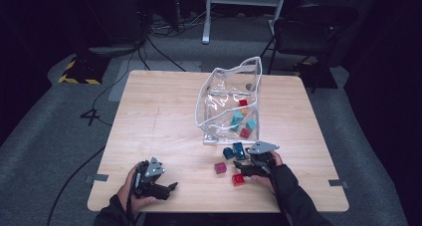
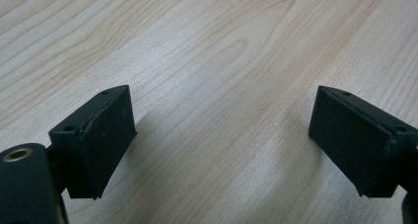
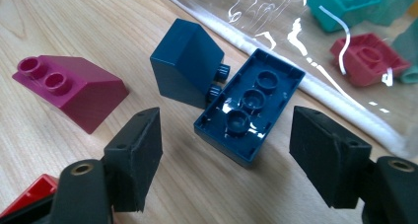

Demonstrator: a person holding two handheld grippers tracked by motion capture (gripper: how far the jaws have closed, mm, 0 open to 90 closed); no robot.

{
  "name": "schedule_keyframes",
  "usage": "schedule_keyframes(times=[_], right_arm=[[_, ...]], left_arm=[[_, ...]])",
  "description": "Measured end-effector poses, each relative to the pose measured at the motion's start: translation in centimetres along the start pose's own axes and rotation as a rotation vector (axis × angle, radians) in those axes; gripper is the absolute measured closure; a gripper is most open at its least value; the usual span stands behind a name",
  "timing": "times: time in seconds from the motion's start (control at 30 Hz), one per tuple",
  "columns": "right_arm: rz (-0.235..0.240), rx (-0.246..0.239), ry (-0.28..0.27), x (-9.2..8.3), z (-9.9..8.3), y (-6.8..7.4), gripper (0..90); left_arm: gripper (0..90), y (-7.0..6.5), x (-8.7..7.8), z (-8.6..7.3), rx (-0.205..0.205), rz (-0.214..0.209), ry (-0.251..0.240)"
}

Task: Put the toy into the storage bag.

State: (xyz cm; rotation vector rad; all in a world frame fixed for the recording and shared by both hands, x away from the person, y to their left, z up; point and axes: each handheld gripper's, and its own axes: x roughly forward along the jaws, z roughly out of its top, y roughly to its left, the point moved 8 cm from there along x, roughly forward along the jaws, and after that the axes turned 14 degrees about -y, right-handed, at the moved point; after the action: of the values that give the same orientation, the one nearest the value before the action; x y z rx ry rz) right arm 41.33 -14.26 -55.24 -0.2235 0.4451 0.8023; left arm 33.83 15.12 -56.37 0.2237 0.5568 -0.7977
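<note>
A clear plastic pouch with a white zip rim stands on the wooden table and holds several teal and red bricks. Just outside it lie two dark blue bricks: an upturned flat one and a sloped one. A magenta sloped brick and a red brick lie nearby. My right gripper is open, its jaws either side of the upturned blue brick's near end. My left gripper is open over bare wood near the table's front left.
A dark chair and a white table frame stand beyond the table on grey carpet. Cables run across the floor at the back left. The front edge of the table lies just behind both hands.
</note>
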Motion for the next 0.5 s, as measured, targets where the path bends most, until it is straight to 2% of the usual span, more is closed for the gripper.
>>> schedule_keyframes(times=[0.33, 0.37, 0.43, 0.5], right_arm=[[-0.011, 0.028, 0.003, 0.73, -0.15, -0.57, 31.0], [-0.012, 0.03, 0.002, 0.74, -0.14, -0.6, 32.4], [-0.021, 0.032, -0.006, 0.68, -0.06, -0.69, 42.2], [-0.027, 0.038, -0.01, 0.61, -0.03, -0.79, 47.8]], left_arm=[[10.7, -0.01, 0.0, 0.0, -0.001, 0.0, 0.0], [10.6, 0.0, 0.01, 0.0, 0.0, 0.001, -0.002], [10.6, 0.0, 0.01, 0.0, 0.0, 0.001, -0.001], [10.7, 0.0, 0.01, 0.0, 0.0, 0.001, -0.001]])
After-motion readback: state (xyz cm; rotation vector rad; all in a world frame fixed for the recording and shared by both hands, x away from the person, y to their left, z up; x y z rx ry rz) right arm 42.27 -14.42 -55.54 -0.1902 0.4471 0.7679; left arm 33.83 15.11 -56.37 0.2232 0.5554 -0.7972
